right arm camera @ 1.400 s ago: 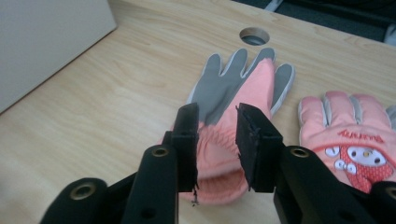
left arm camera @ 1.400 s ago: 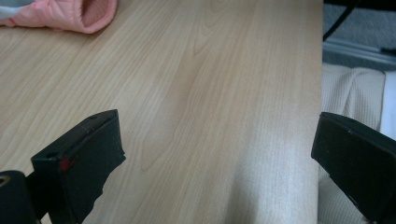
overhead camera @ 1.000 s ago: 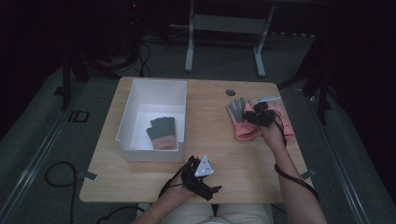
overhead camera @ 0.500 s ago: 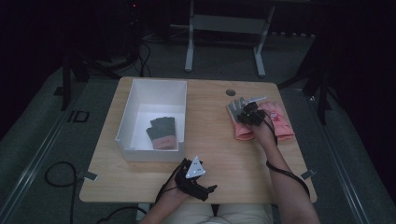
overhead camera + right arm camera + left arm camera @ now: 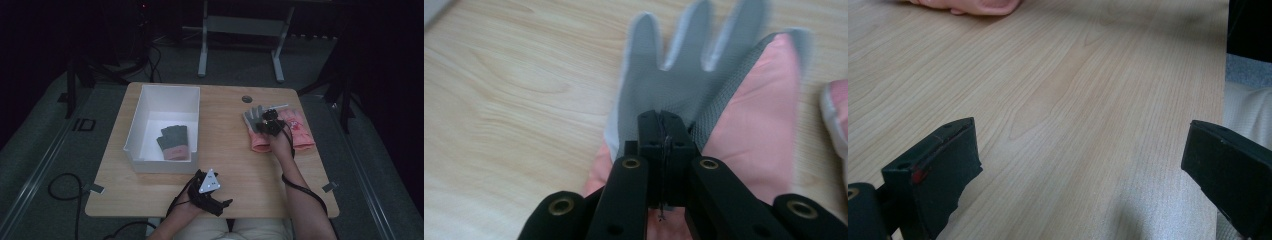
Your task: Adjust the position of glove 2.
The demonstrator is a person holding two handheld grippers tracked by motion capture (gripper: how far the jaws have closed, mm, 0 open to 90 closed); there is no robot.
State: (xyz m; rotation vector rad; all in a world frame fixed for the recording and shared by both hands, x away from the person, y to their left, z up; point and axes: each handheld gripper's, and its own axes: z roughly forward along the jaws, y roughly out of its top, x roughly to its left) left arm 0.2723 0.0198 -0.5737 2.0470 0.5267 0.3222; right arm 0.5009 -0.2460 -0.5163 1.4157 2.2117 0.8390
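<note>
The right gripper was pinching the grey glove, its jaws having just closed on the fabric at the palm. The glove lay under and ahead of the jaws, on top of a pink glove. The left gripper rested released, nothing between its jaws. To do this well, I think the lift should be slow, so only the grey glove rises, then carried to the bin at the left.

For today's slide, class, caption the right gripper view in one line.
Right gripper pinched shut on a grey-and-pink glove lying on the wooden table.
</note>
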